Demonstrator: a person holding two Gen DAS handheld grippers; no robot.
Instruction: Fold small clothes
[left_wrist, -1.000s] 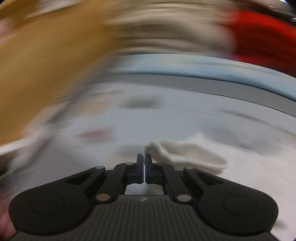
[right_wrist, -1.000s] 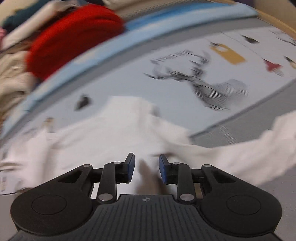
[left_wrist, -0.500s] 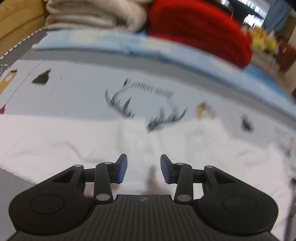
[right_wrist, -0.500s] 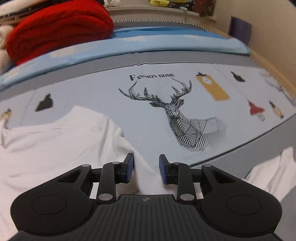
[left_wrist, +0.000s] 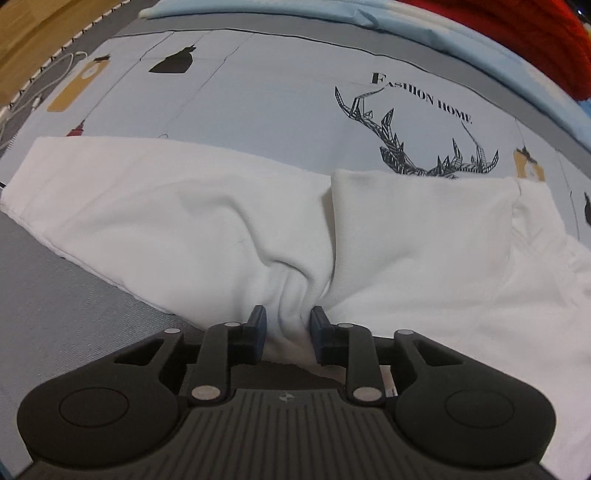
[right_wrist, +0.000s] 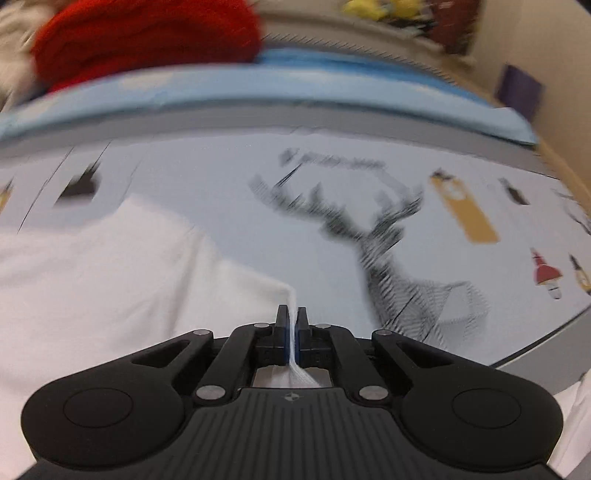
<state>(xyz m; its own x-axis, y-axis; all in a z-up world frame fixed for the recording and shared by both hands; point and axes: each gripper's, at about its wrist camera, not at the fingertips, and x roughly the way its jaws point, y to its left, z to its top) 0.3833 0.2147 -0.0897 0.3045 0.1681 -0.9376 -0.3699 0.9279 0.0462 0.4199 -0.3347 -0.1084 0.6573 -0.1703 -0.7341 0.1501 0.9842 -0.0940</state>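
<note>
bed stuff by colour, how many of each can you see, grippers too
white garment: 1, bunched between the left gripper jaws and pinched in the right gripper
red knit bundle: 1
light blue folded sheet: 1
grey printed bedcover: 1
black grippers: 2
total: 6

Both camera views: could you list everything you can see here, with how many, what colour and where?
garment: one, white, spread on the bedsheet, bunched at both grippers
bedsheet: one, pale blue-grey with a deer print, under the garment
pillow: one, light blue, along the far edge
blanket: one, red, folded behind the pillow
cable: one, white, far left edge
left gripper: black, blue pads, closing around a bunch of garment
right gripper: black, blue pads, shut on a garment edge
</note>
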